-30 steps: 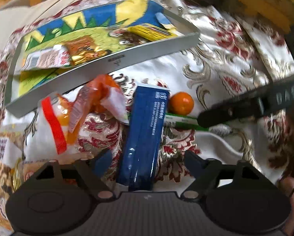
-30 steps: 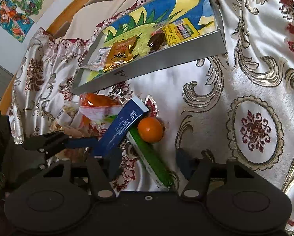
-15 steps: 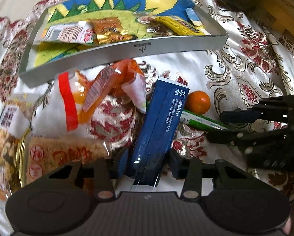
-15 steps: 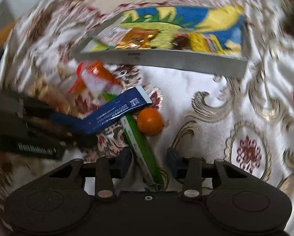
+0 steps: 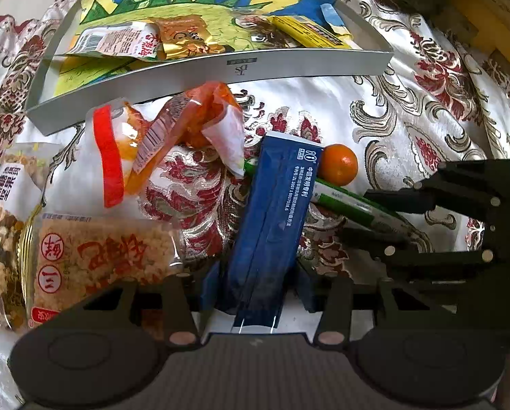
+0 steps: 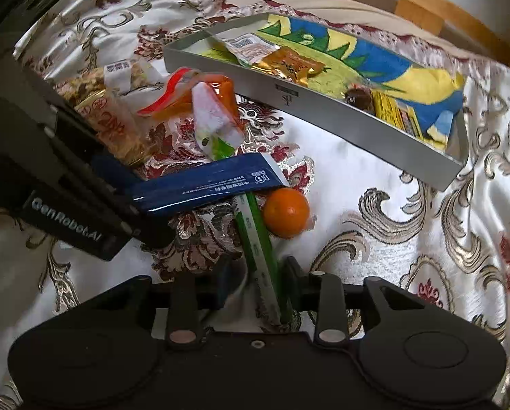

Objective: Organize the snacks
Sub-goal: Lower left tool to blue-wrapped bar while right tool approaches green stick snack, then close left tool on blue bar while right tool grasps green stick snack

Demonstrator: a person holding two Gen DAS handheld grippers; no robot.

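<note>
Fingers [image 5: 256, 285] clamp glossy blue rectangular packet [image 5: 272, 225] over brocade cloth [image 5: 391, 102].

Tablecloth [image 5: 374, 109]: satin-like cloth, shiny, with woven red and gold ornament.
Tray [image 5: 241, 68]: smooth matt grey wall; the floor is covered by a painted paper sheet.
Blue box [image 5: 272, 218]: glossy printed card, seen at frame centre.
Snack packets [image 5: 173, 130]: clear, crinkled plastic film, highly reflective.
Mandarin [image 6: 285, 212]: faintly dimpled skin.
Frame rail [image 6: 422, 10]: bare wood, upper right.
</note>
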